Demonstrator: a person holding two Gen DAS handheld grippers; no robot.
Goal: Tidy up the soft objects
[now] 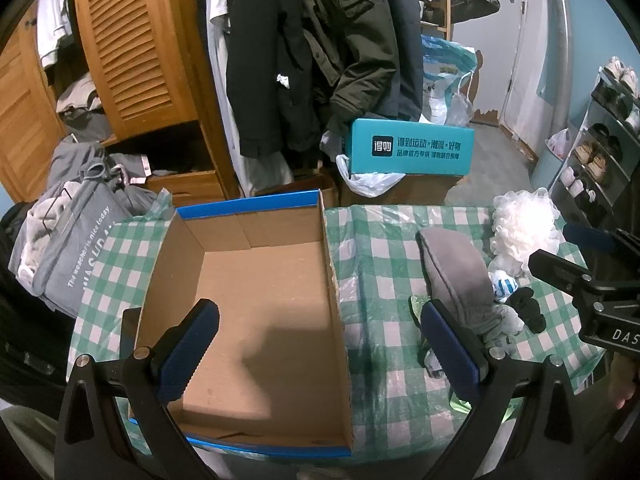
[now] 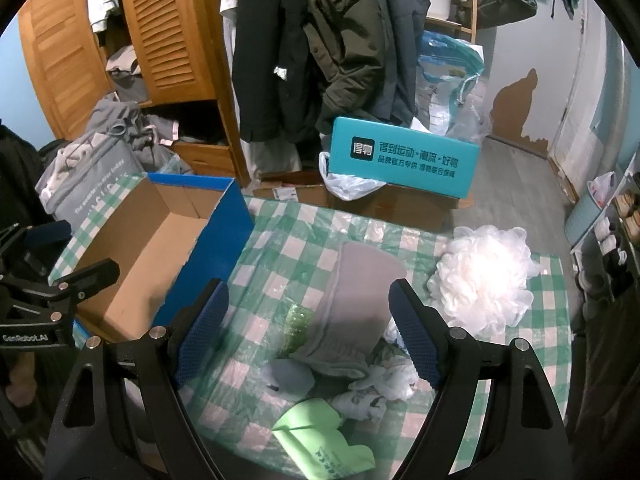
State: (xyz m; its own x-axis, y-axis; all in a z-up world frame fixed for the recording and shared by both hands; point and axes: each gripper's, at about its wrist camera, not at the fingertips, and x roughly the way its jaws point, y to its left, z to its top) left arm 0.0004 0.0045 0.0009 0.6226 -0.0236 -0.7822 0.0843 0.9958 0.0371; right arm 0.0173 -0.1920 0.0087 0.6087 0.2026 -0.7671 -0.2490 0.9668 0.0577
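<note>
Grey cloth (image 2: 356,300) is lying between the right gripper (image 2: 308,320)'s wide, empty jaws, beside the empty cardboard box (image 1: 256,280). Left gripper (image 1: 320,344) is hovering wide over it. Best pinching the cloth's middle, lifting clear of the white puff (image 2: 484,276).

The checked table (image 2: 280,240) bears a cardboard box (image 1: 256,300), grey cloth (image 2: 360,300) and a white pouf (image 2: 484,276).

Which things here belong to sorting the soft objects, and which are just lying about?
Job:
cardboard box, empty
grey cloth
white mesh puff
green cloth
both claws, left claw, right claw, open

Lying about:
teal box
hanging coats
shoe rack
</note>
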